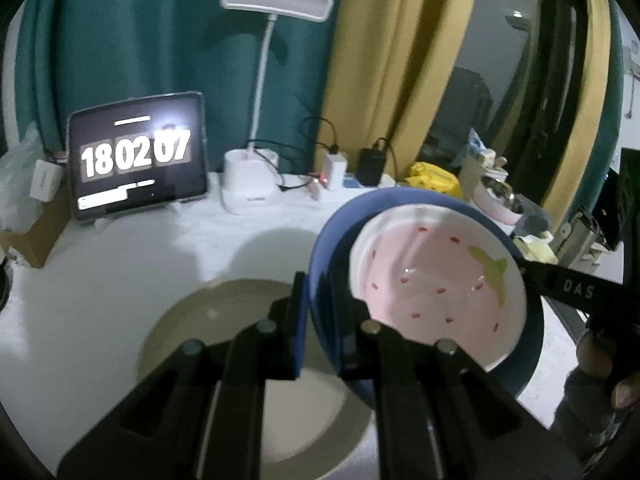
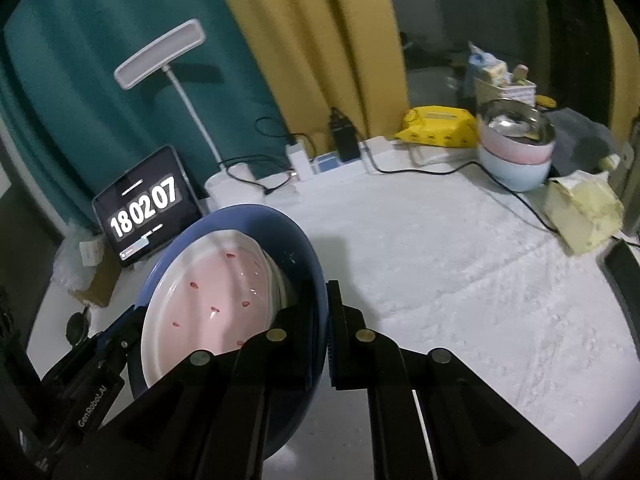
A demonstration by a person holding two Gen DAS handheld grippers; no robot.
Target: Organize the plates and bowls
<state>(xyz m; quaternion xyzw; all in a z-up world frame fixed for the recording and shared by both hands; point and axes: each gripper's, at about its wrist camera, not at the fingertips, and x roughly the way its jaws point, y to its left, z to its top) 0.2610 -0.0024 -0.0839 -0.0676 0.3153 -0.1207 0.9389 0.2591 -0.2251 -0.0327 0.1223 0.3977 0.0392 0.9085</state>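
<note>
My left jaws [image 1: 308, 320] pinch the near rim of the blue bowl [image 1: 520, 376], and my right jaws [image 2: 326, 320] pinch its opposite rim, so the bowl hangs tilted between them above the counter [image 2: 460, 280]. Inside the blue bowl sits a pink strawberry-print bowl [image 1: 432, 276]. Beneath the blue bowl lies a beige plate [image 1: 192, 320]; behind it stand a tablet clock [image 1: 138, 156] and white lamp [image 1: 256, 168].
</note>
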